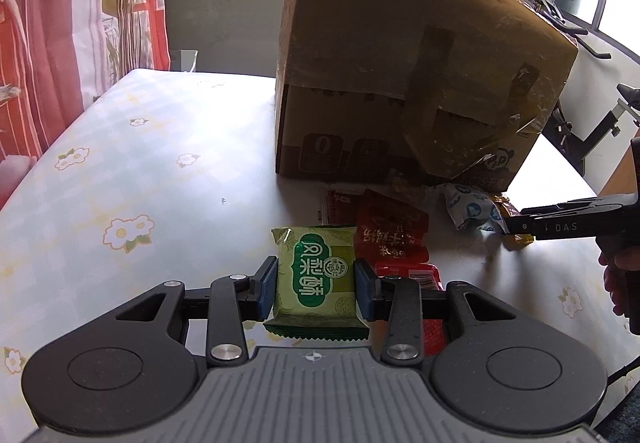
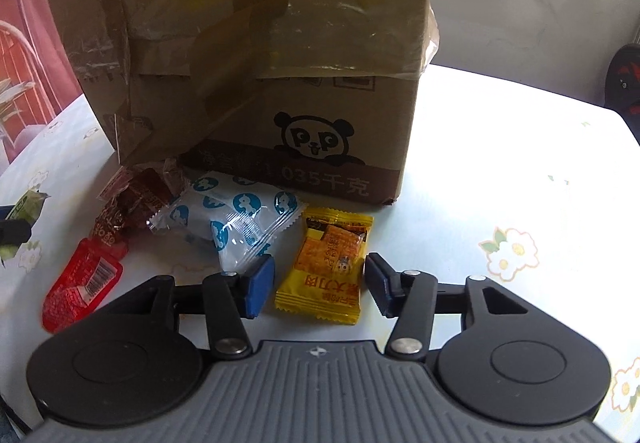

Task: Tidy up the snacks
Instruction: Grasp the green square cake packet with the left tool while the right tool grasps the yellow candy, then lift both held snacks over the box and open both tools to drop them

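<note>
Our left gripper [image 1: 316, 285] clamps the green foil snack packet [image 1: 315, 281], while our right gripper [image 2: 320, 283] straddles the yellow foil snack packet [image 2: 328, 267] unpinched, needing closure before boxing in the far taped cardboard box [image 2: 248, 55]

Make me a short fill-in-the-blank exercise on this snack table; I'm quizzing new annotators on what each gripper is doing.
1. The left gripper is shut on a ____ snack packet.
2. The right gripper has its open jaws on either side of a ____ packet, which lies on the table.
3. The cardboard box behind the snacks bears a drawing of a ____.

Missing words: green; yellow; panda
</note>
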